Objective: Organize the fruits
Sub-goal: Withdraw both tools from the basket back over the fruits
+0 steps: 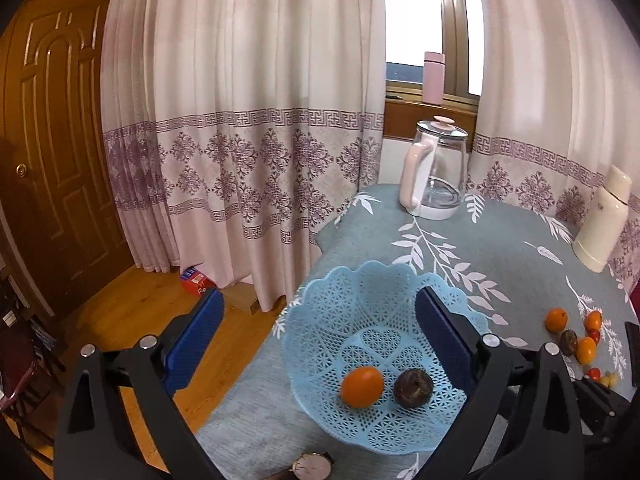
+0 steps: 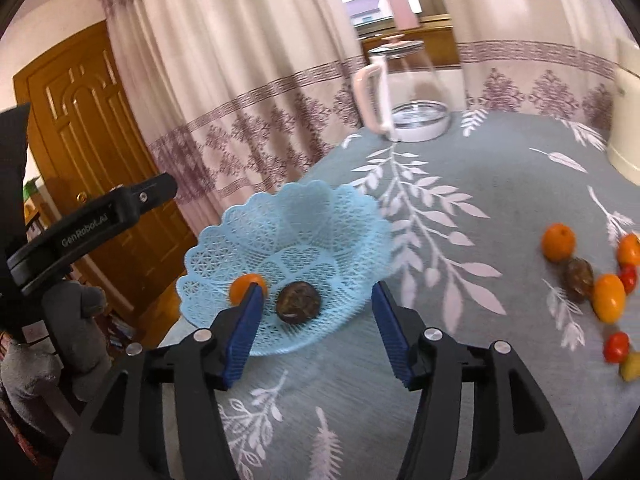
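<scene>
Left wrist view: the left gripper (image 1: 316, 344) hangs wide open and empty over the blue basket (image 1: 344, 300), which holds an orange fruit (image 1: 362, 386) and a dark fruit (image 1: 413, 389); loose fruits (image 1: 576, 336) lie at three o'clock.

Right wrist view: the right gripper (image 2: 316, 320) gapes empty; loose fruits (image 2: 592, 280) sit at three o'clock, nearer this hand.

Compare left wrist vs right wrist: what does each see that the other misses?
Left wrist only: wristwatch at the table's near edge, red box on the floor.
Right wrist only: the left claw's arm, side on, held by a gloved hand.
Both: blue basket holding an orange and a dark fruit, glass kettle, loose fruit to the right.
</scene>
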`<state>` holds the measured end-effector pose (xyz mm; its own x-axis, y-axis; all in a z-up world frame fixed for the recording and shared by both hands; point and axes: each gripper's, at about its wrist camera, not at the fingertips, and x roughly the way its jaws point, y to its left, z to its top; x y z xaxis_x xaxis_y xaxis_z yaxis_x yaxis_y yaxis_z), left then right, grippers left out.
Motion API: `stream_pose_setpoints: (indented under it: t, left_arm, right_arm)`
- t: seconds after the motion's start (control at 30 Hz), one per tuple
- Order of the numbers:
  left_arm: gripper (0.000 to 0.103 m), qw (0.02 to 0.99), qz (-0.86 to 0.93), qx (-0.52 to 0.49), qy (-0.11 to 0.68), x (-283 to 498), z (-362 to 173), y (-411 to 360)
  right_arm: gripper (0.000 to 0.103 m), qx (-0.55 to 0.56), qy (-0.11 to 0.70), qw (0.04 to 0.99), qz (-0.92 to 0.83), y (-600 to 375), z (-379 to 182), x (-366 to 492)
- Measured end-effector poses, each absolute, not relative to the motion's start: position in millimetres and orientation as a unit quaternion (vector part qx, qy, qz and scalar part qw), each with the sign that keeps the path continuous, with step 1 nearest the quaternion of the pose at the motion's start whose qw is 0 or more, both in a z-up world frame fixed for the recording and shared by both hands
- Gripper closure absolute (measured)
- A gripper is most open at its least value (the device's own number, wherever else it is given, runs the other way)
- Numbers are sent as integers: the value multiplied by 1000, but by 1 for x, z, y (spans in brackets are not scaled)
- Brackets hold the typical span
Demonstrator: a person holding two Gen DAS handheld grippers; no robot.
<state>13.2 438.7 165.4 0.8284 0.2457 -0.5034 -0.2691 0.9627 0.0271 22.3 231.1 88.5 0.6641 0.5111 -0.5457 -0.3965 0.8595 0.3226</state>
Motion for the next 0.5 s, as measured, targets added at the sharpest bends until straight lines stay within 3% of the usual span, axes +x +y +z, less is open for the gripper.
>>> stream_pose_setpoints:
  t: [0.5]
  left_arm:
    - [3, 955, 82, -12, 286, 21, 148, 393]
  right_arm:
    - [46, 147, 323, 924, 145, 122, 71, 10]
